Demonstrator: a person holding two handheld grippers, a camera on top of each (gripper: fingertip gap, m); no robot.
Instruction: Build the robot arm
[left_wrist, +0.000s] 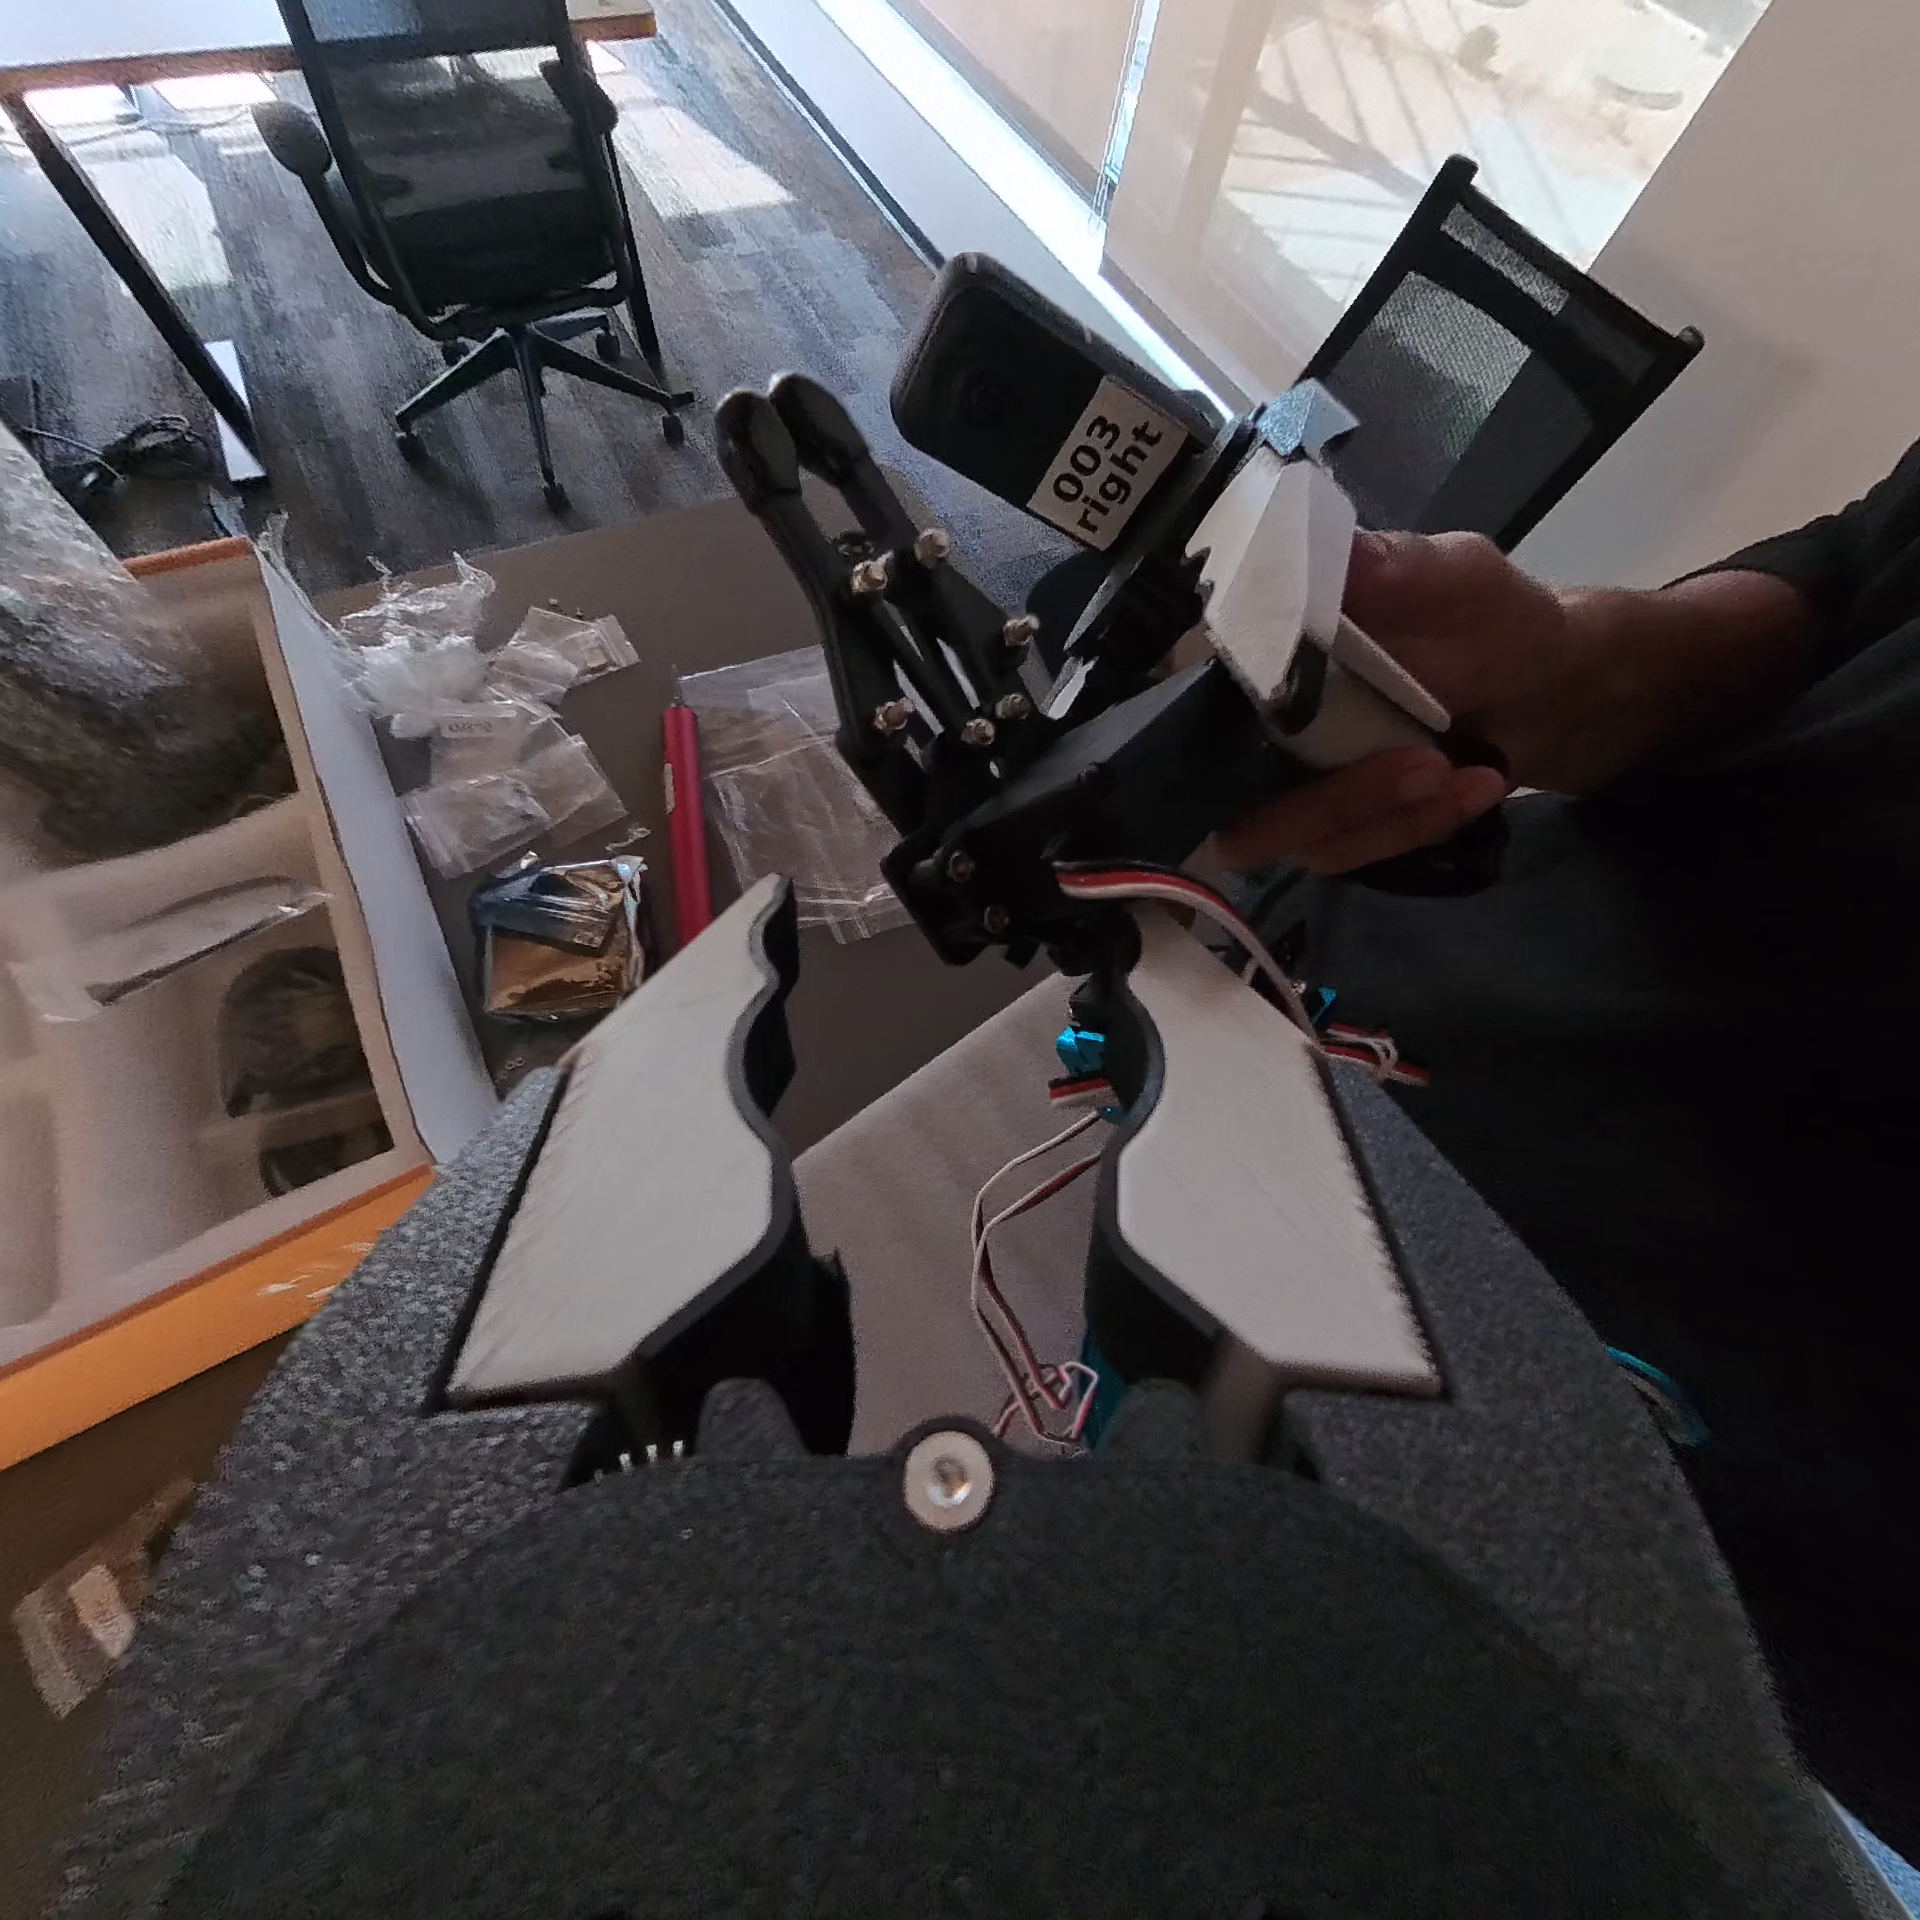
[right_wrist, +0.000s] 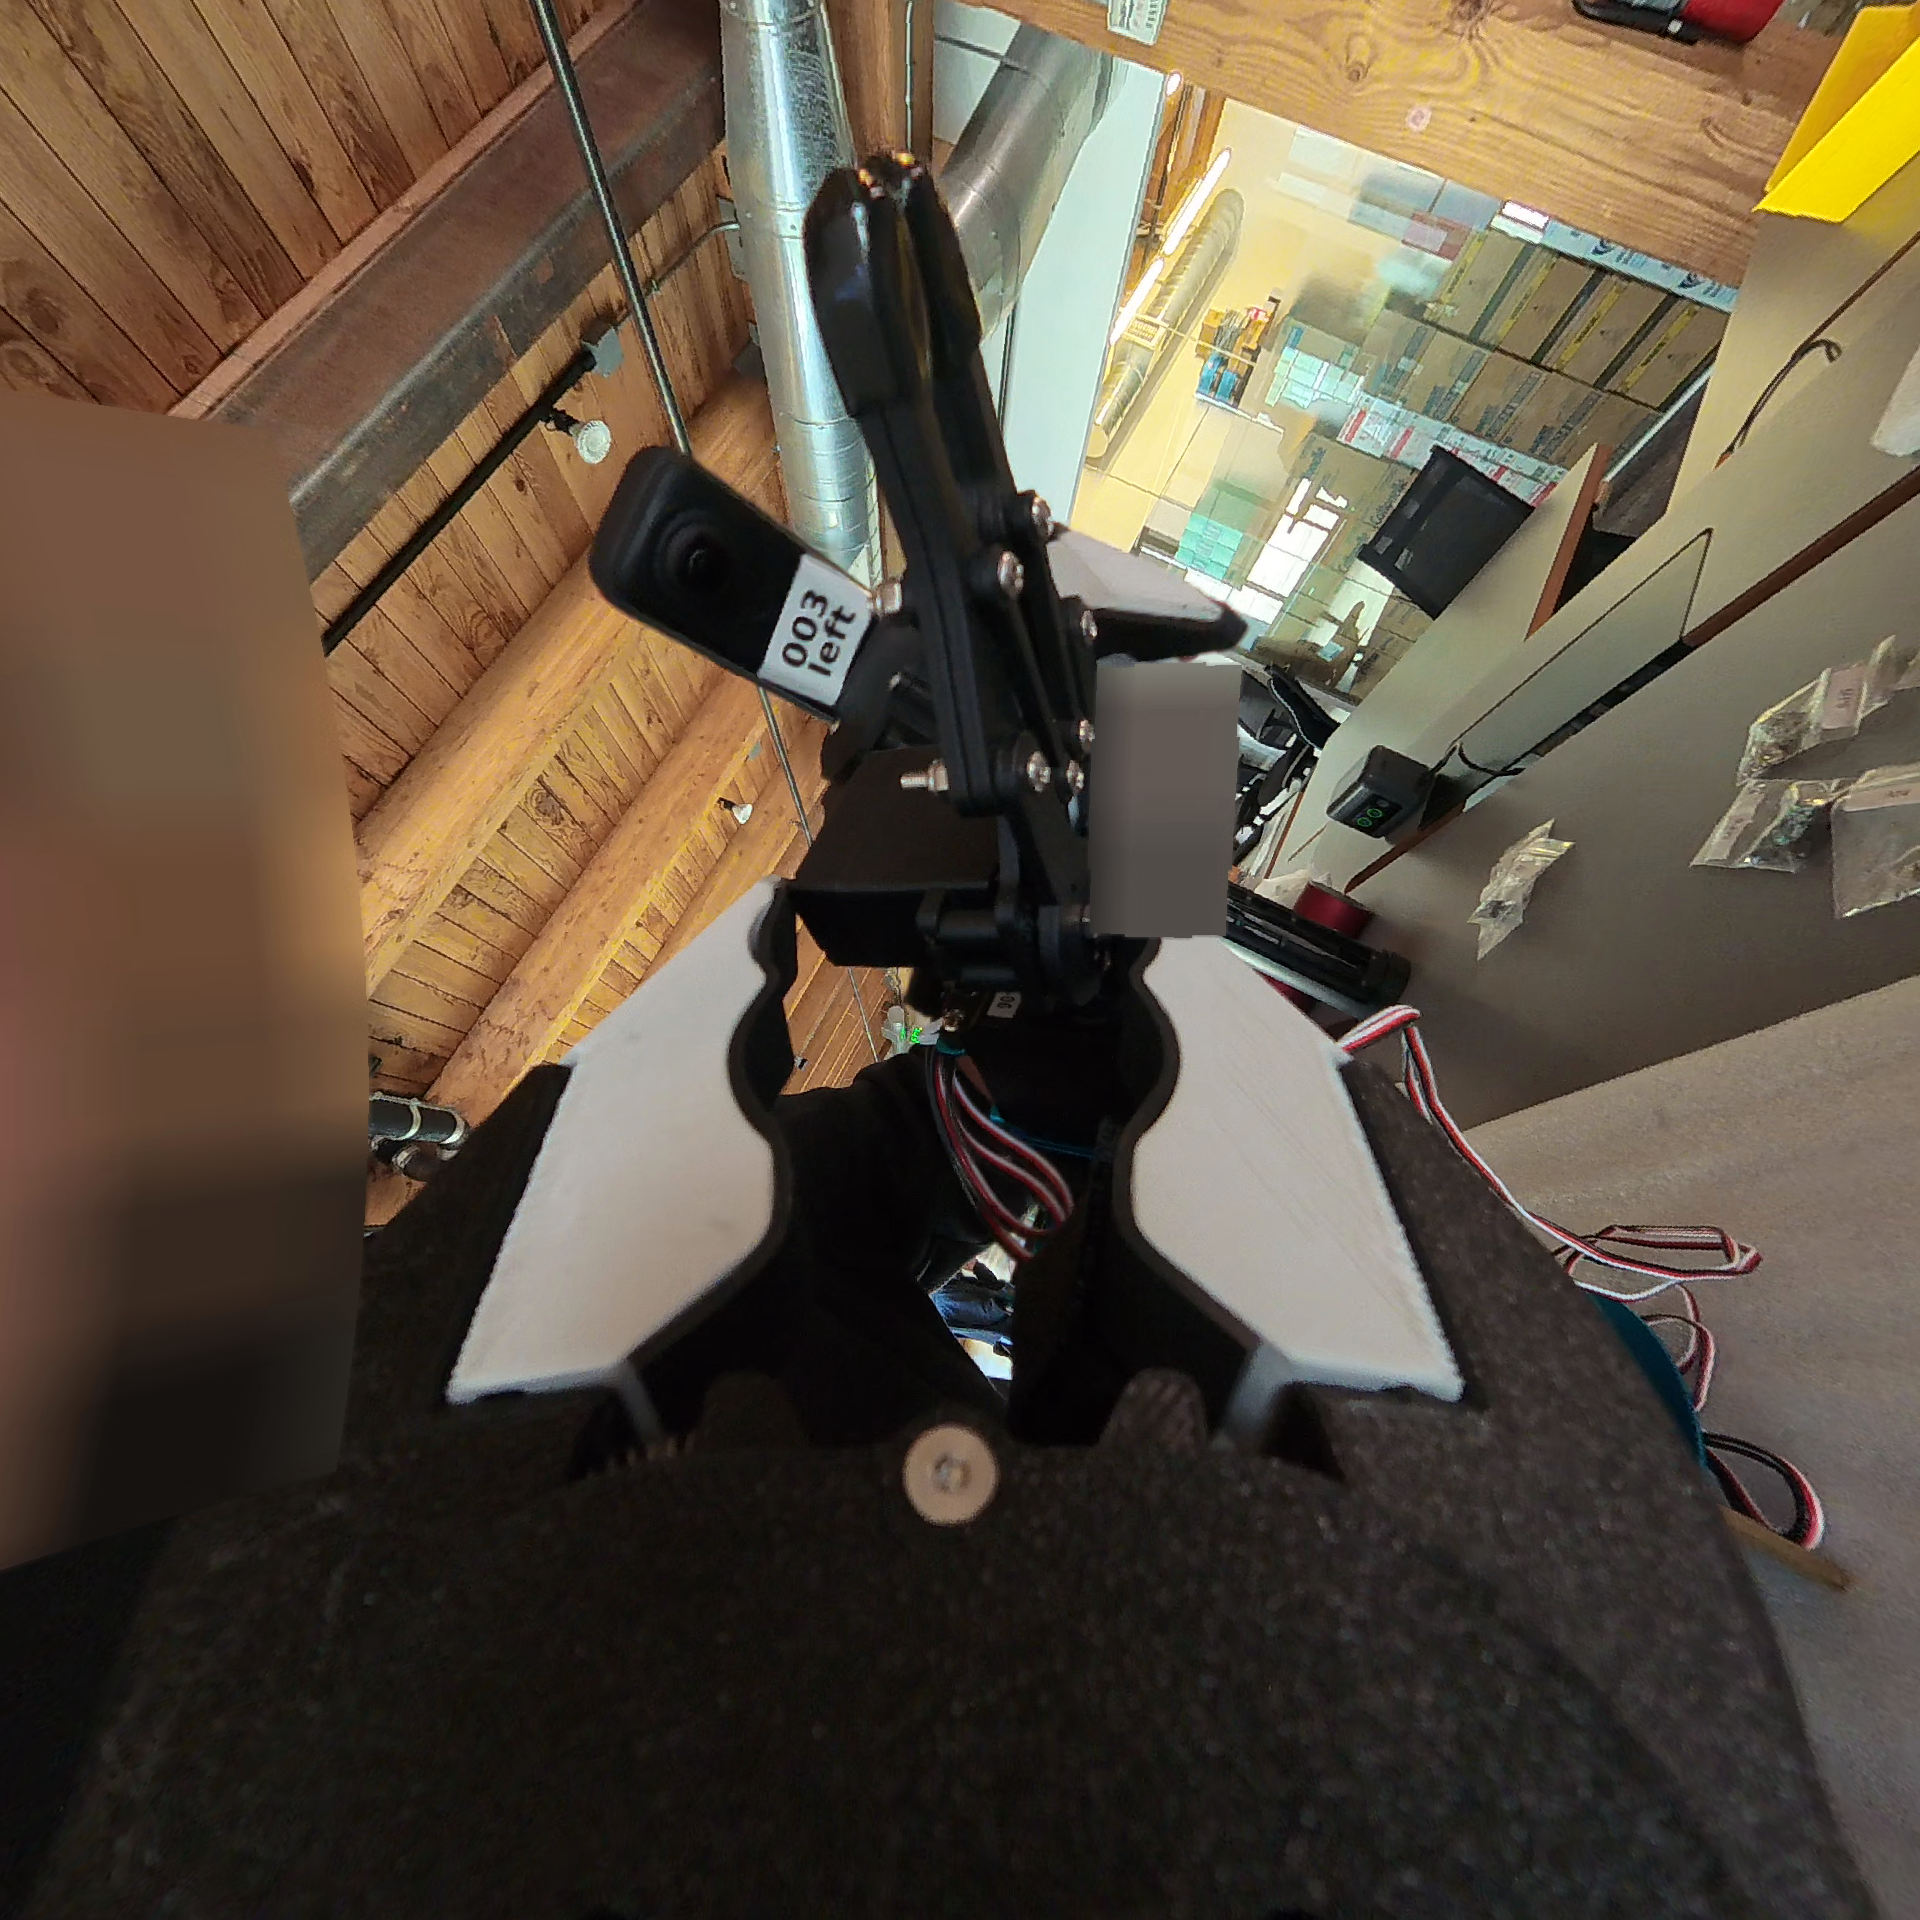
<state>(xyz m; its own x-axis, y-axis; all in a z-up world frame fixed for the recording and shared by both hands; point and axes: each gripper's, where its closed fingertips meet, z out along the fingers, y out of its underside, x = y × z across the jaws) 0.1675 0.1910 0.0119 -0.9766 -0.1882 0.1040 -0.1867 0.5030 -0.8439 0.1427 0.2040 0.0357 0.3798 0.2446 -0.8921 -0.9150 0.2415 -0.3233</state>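
Observation:
A small black servo claw (left_wrist: 831, 540) with screws, red-white-black wires (left_wrist: 1039, 1174) and a blue bracket (left_wrist: 1081, 1049) is held in the air between both grippers. My left gripper (left_wrist: 956, 945) is open; the claw's base sits between its fingers, against the right one, with a gap to the left finger (left_wrist: 665, 1143). My right gripper (right_wrist: 961, 956) is shut on the claw's black servo body (right_wrist: 894, 831); the claw's closed tips (right_wrist: 883, 208) point up. The right gripper (left_wrist: 1174, 644) also shows in the left wrist view, held by a hand (left_wrist: 1475, 665).
A brown table (left_wrist: 914, 1174) lies below with several small plastic bags (left_wrist: 520, 790), a red pen-like tool (left_wrist: 684, 810), a foil bag (left_wrist: 561, 935) and an orange-edged box (left_wrist: 156, 1039) of white foam. Office chairs (left_wrist: 478, 208) stand behind. The right wrist view shows wooden ceiling (right_wrist: 312, 208) and a duct (right_wrist: 790, 312).

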